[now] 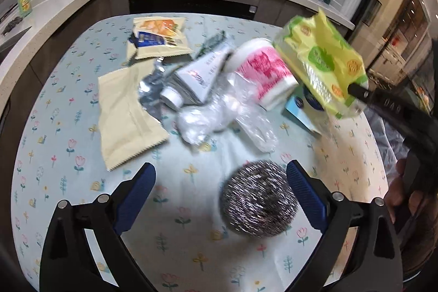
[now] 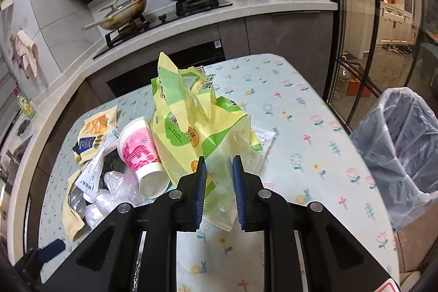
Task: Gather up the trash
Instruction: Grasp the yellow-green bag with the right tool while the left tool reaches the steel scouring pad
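My right gripper point(image 2: 218, 189) is shut on a yellow-green plastic bag point(image 2: 191, 125) and holds it above the table; the bag also shows in the left wrist view point(image 1: 323, 56), with the right gripper point(image 1: 356, 92) below it. My left gripper point(image 1: 220, 182) is open and empty, low over the table, with a steel wool scourer point(image 1: 258, 199) by its right finger. A pile of trash lies on the table: a pink-and-white paper cup point(image 1: 264, 73) point(image 2: 141, 152), a white tube point(image 1: 191, 78), crumpled clear plastic point(image 1: 219, 116), and beige snack wrappers point(image 1: 126, 114).
The table has a floral cloth point(image 1: 68, 155) point(image 2: 301, 127). A bin lined with a clear bag point(image 2: 402, 138) stands off the table's right edge. A kitchen counter with a stove and pans point(image 2: 164, 7) runs behind the table. A blue-and-white card point(image 1: 298, 111) lies under the bag.
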`<state>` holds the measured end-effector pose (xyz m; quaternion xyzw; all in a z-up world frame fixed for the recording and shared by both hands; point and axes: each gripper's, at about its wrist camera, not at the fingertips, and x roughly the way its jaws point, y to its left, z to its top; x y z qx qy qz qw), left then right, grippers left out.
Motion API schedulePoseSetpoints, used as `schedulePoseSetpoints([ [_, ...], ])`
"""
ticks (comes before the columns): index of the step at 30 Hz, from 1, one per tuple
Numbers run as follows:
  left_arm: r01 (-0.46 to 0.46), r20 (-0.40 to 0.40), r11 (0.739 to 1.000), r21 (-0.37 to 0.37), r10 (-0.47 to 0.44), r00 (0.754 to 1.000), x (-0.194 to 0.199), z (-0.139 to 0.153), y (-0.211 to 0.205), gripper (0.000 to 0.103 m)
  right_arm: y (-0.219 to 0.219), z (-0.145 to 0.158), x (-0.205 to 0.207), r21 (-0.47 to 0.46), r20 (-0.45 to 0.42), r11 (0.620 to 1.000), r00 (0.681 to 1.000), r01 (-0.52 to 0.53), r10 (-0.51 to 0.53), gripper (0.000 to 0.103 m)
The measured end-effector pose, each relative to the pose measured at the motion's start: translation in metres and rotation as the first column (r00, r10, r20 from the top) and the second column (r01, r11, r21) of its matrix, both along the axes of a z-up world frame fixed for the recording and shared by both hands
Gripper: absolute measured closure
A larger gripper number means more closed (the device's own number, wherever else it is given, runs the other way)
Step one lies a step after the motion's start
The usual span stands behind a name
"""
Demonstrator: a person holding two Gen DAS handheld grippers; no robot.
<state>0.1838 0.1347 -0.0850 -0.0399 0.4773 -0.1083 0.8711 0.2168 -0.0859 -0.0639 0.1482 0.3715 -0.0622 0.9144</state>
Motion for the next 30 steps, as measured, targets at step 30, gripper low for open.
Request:
schedulePoseSetpoints([
  [30, 0.11, 0.002, 0.99, 0.092, -0.11, 0.994, -0.023, -0.006, -0.07, 0.034, -0.044, 0.021, -0.074, 0.047, 0.053, 0.998, 0.998, 0.042, -0.044, 0.085],
])
